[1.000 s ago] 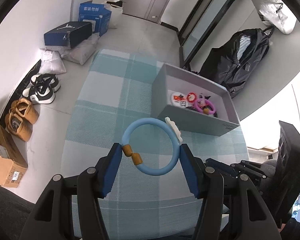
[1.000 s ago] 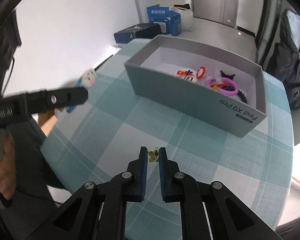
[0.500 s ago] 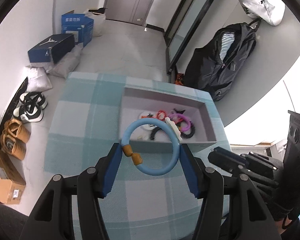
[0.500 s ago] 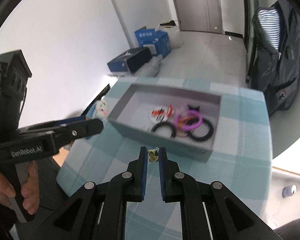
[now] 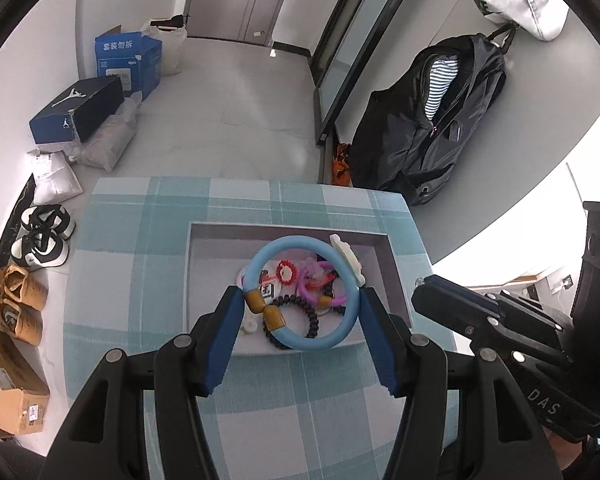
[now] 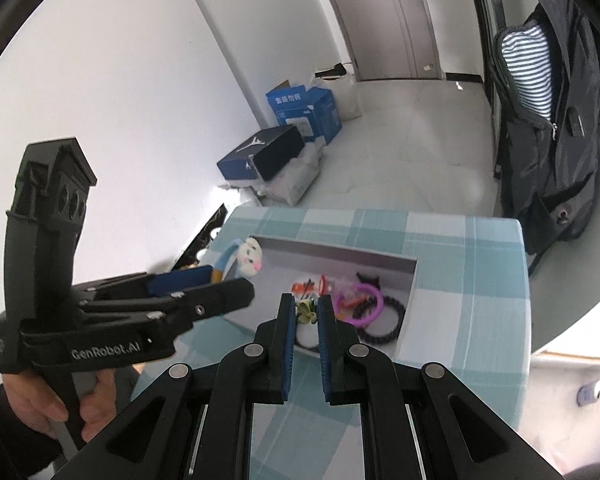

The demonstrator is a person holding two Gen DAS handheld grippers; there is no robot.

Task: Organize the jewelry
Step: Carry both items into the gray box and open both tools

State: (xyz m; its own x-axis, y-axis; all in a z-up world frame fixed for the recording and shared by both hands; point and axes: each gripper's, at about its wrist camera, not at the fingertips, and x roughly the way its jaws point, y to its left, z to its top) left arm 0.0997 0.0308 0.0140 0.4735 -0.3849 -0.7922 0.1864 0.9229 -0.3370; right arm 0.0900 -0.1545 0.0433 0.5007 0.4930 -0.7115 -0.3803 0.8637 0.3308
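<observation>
Clamping a light-blue ring bracelet (image 5: 300,292) between its blue pads, the left hand-held gripper (image 5: 300,312) is seen above the near part of a shallow grey open box (image 5: 396,276). The bracelet carries two tan beads at its lower left and a white cartoon charm (image 5: 347,257) at its upper right, and is pinched at both sides, well above the box floor. In the right wrist view the same charm (image 6: 249,261) is seen poking past the left hand-held gripper (image 6: 220,280), whose handle is held by a person's hand (image 6: 52,404) at the lower left.

The right hand-held gripper (image 6: 307,316) is nearly closed on a small yellow-green floral trinket (image 6: 306,309), pinched between its fingertips over the near wall of the grey box (image 6: 332,249). What kind of jewellery the trinket is cannot be told.

Inside the box a purple plastic ring (image 6: 365,305), a black beaded bracelet (image 6: 384,322), red pieces (image 5: 287,271) and a white round item are lying together near the middle. The box rests on a worktop covered with a teal-and-white checked cloth (image 5: 132,264).

On the floor beyond, a blue carton (image 5: 126,62), a dark shoebox (image 5: 76,114), several pairs of shoes (image 5: 40,240) and a black backpack (image 5: 432,124) are visible.
</observation>
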